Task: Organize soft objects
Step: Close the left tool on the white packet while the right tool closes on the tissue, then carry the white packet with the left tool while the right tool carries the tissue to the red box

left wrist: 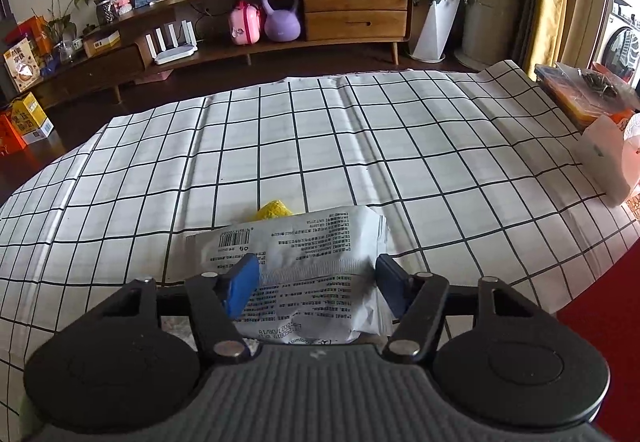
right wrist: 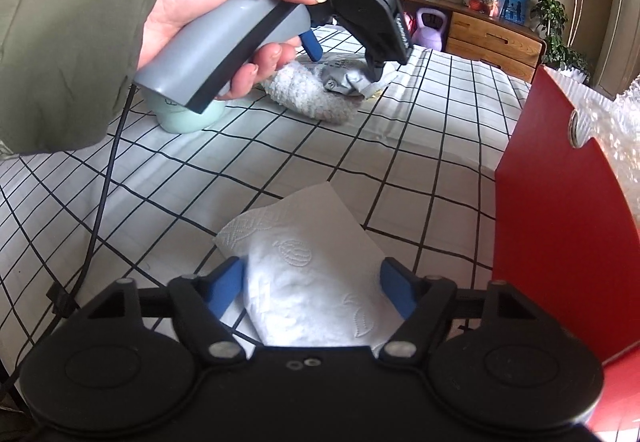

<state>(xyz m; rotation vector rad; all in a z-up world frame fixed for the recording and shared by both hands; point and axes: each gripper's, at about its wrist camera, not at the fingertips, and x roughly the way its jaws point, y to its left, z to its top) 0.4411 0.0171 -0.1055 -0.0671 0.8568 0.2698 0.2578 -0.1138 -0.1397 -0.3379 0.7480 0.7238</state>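
Down at the lower centre of the left wrist view, the left gripper (left wrist: 316,284) pinches a white printed packet (left wrist: 316,266), one blue finger (left wrist: 240,288) pressed on each side. The packet's long axis runs away from the camera toward mid-frame, its crimped far end lifted over the checked tablecloth (left wrist: 360,145), and a yellow object (left wrist: 274,209) peeks out just behind it. In the right wrist view, the same packet (right wrist: 348,77) shows crumpled at upper centre, beside a fuzzy white bundle (right wrist: 308,93) and a pale green item (right wrist: 188,117) farther left. Lower centre, the right gripper (right wrist: 314,286) clamps a folded white tissue (right wrist: 304,262) whose corner points up-frame. A red box (right wrist: 560,222) stands just right of it.
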